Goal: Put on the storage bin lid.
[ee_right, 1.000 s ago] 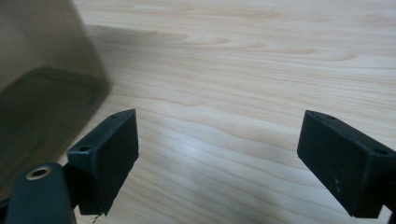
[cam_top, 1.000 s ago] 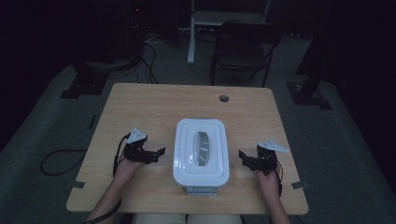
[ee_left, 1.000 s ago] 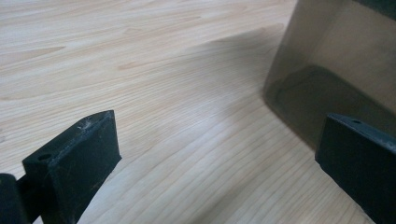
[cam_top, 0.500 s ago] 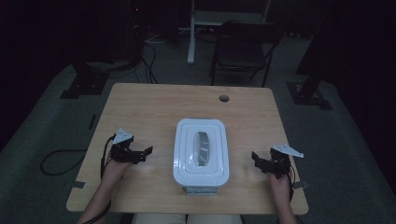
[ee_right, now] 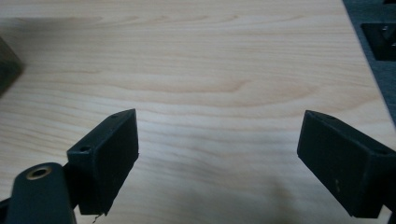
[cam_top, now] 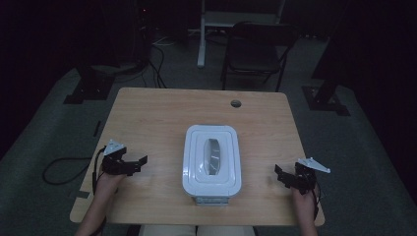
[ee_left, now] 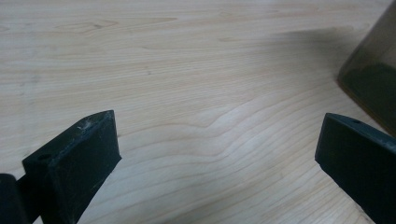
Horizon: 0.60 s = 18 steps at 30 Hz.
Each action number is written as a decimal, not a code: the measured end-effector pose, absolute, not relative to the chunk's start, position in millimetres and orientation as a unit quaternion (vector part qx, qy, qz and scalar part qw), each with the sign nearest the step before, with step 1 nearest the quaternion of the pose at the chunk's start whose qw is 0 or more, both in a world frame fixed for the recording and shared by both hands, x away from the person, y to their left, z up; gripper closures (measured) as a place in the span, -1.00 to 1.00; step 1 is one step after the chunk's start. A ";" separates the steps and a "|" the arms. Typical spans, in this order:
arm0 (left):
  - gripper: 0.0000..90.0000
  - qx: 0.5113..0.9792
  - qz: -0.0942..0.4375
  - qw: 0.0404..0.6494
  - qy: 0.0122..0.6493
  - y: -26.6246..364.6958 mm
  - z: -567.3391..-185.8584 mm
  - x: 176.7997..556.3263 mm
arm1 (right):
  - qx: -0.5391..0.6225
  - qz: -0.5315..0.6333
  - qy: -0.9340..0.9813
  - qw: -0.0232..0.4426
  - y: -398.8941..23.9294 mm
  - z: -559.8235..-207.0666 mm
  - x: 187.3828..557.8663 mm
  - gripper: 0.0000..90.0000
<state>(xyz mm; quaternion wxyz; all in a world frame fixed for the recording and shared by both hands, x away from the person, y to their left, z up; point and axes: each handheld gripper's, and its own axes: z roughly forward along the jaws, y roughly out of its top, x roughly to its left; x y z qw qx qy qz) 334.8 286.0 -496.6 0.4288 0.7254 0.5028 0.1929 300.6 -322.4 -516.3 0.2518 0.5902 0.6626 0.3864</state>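
The white lidded box (cam_top: pixel 212 161) sits mid-table, near the person's edge. Left gripper (cam_top: pixel 139 163) and right gripper (cam_top: pixel 279 175) rest well apart from it, jaws spread wide, holding nothing. A one-sided approach could shove it across the table (cam_top: pixel 162 113). The left gripper view catches the box's dark translucent wall (ee_left: pixel 373 88), hidden from above

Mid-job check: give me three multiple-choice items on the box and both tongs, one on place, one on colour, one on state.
1. Where is the lidded box?
A. between the two tongs
B. at the table's far left corner
C. on the floor

2. What colour is the box's lid?
A. red
B. white
C. black

3. How do the left tongs and right tongs stand?
A. both open, holding nothing
B. both shut on the box
C. one shut on the lid

Answers: 1 A, the high view shows it mid-table with tongs on each side; 2 B, it looks white; 3 A, bare table shows between the wide jaws.
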 end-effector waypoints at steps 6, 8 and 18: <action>-0.99 0.716 0.202 0.418 0.522 297.5 -498.2 325.9 | 0.601 0.370 0.661 0.256 -330.1 -521.3 291.5 -0.72; -0.99 0.715 0.203 0.416 0.525 299.4 -498.3 324.2 | 0.605 0.367 0.659 0.256 -331.5 -521.9 289.5 -0.72; -0.99 0.708 0.227 0.378 0.552 314.3 -500.3 306.6 | 0.622 0.340 0.658 0.256 -335.5 -526.1 284.6 -0.71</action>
